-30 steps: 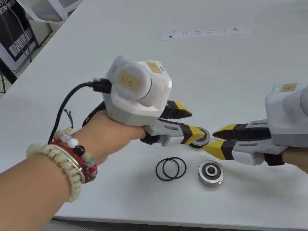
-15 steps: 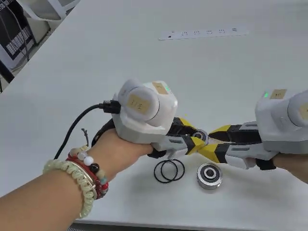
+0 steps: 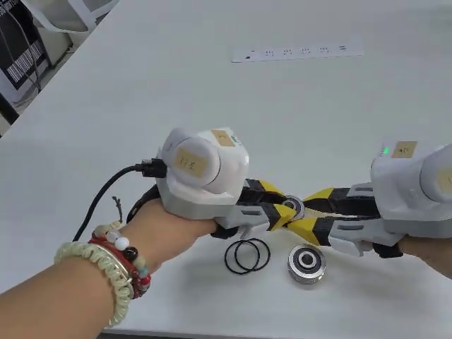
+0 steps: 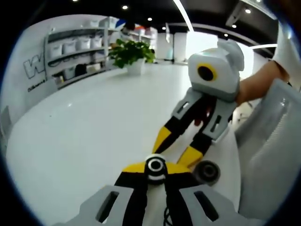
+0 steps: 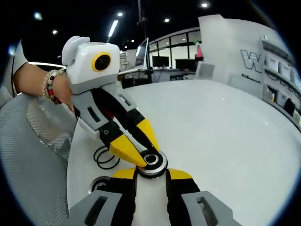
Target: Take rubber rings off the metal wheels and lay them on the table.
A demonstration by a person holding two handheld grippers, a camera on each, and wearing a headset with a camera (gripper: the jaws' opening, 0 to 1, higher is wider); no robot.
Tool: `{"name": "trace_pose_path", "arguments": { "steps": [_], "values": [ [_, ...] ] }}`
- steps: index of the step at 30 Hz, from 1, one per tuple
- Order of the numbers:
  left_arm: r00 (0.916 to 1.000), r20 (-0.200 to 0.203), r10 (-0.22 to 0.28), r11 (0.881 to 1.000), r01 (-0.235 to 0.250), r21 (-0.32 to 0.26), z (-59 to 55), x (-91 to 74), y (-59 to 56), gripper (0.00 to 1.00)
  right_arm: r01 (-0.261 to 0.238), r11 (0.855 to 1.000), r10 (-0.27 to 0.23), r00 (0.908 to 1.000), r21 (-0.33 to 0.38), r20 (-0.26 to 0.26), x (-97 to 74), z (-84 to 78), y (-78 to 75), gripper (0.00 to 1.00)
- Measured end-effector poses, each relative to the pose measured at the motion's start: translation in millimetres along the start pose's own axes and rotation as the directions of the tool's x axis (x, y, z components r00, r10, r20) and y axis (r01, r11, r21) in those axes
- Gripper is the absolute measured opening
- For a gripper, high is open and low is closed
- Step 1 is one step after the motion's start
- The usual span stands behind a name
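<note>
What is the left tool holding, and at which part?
A small metal wheel, pinched at its rim between the tips of the left tool. The right tool, jaws open, sits close to it.

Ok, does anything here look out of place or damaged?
Nothing stands out. Two rings lie overlapping on the table beside a flat wheel; the left gripper holds a second wheel.
</note>
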State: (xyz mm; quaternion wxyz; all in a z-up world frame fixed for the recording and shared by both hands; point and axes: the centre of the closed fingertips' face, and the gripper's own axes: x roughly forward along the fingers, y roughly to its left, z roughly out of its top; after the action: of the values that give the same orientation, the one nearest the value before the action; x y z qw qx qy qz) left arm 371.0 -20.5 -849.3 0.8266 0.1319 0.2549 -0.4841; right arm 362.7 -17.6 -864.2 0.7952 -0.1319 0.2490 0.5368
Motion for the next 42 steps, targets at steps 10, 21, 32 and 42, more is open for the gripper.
{"name": "trace_pose_path", "arguments": {
  "steps": [10,21,32,42],
  "values": [
    [0.9998,0.003,-0.019,1.0,0.019,0.019,-1.0,-1.7,-3.9,0.14,-0.003,0.999,0.003,0.9998,-0.036,-0.019,-3.6,-1.3,3.8,0.2],
    [0.9999,0.002,-0.016,1.0,0.016,0.023,-1.1,-2.8,-3.3,0.14,0.013,1.0,-0.014,0.9989,-0.015,-0.044,-10.1,-7.0,2.0,0.04],
    [0.9998,-0.002,-0.022,0.999,0.022,0.032,-1.9,-4.3,-4.0,0.14,0.056,0.977,-0.048,0.9979,0.207,-0.043,-11.9,-6.8,-4.3,0.0],
    [0.9996,-0.003,-0.029,0.999,0.029,0.037,-1.8,-4.5,-6.1,0.13,-0.054,0.81,0.009,0.9968,0.584,0.079,-18.1,1.4,-8.1,0.0]
  ]
}}
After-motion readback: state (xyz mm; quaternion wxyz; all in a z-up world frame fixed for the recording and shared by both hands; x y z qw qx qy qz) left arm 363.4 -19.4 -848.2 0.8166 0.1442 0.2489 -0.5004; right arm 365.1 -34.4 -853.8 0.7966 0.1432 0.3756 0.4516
